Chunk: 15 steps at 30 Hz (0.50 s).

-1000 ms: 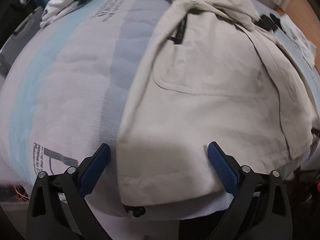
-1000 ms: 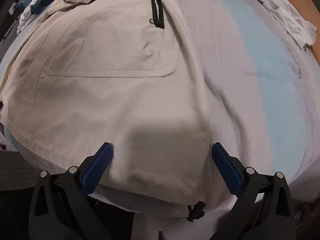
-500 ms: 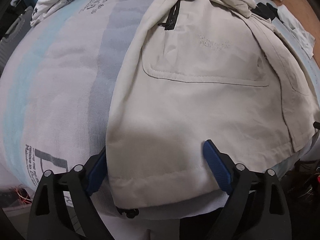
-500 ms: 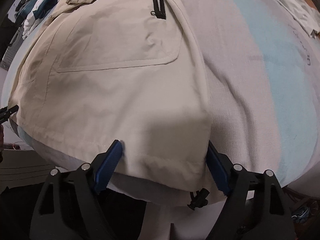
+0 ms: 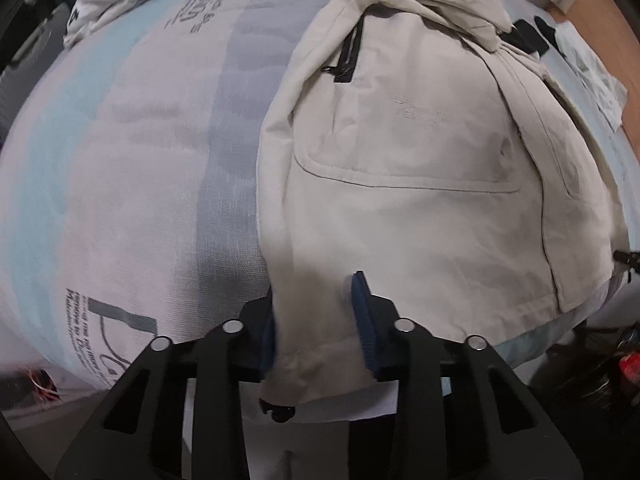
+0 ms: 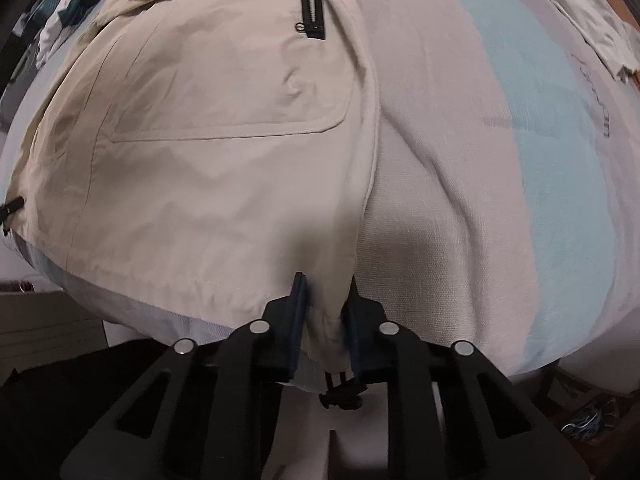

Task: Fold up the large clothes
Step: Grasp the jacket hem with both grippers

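both jaws are closing: left gripper (image 5: 316,320) and right gripper (image 6: 325,320) each pinch a hem corner of the beige jacket (image 5: 420,168), low in each frame; bare mattress (image 5: 132,168) lies beside.

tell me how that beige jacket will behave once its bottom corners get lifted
The beige jacket probably goes floppy: its hem already bunches between the closing left tongs and right tongs. The middle likely sags. Its cord toggle may dangle and swing.
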### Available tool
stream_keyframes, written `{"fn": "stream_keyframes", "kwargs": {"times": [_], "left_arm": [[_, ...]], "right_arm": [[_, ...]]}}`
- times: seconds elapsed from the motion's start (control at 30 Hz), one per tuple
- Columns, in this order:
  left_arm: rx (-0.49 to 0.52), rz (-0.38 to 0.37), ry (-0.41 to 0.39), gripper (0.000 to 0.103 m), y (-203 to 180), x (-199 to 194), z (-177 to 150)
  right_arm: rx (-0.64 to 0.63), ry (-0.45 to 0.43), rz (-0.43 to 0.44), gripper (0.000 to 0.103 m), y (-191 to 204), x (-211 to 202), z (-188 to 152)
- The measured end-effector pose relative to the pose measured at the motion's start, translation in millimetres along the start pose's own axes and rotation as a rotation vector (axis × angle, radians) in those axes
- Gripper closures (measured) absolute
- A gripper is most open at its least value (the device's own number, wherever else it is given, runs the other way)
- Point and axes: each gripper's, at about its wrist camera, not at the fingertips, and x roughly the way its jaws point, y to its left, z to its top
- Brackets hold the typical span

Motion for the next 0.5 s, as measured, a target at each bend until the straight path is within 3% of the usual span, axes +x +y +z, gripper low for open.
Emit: {"fn": "stream_keyframes", "kwargs": {"times": [0.1,0.27,0.43,0.5], "left_arm": [[0.006,-0.003,0.0,0.084,-2,0,2],[-0.017,0.021,0.012,0.091,1,-1,3],[0.0,0.014,0.041,0.091,0,-6,9],[0.037,0.026,0.042,0.097,-5,-11,12]], "right_arm": [[0.005,0.005,0.0,0.09,4,1,0],[0.025,0.012,0.004,0.091,-4,0,6],[0.017,0.022,0.0,0.092,16,-9,15],[0.01,0.025,-0.002,0.093,18,-11,18]]}}
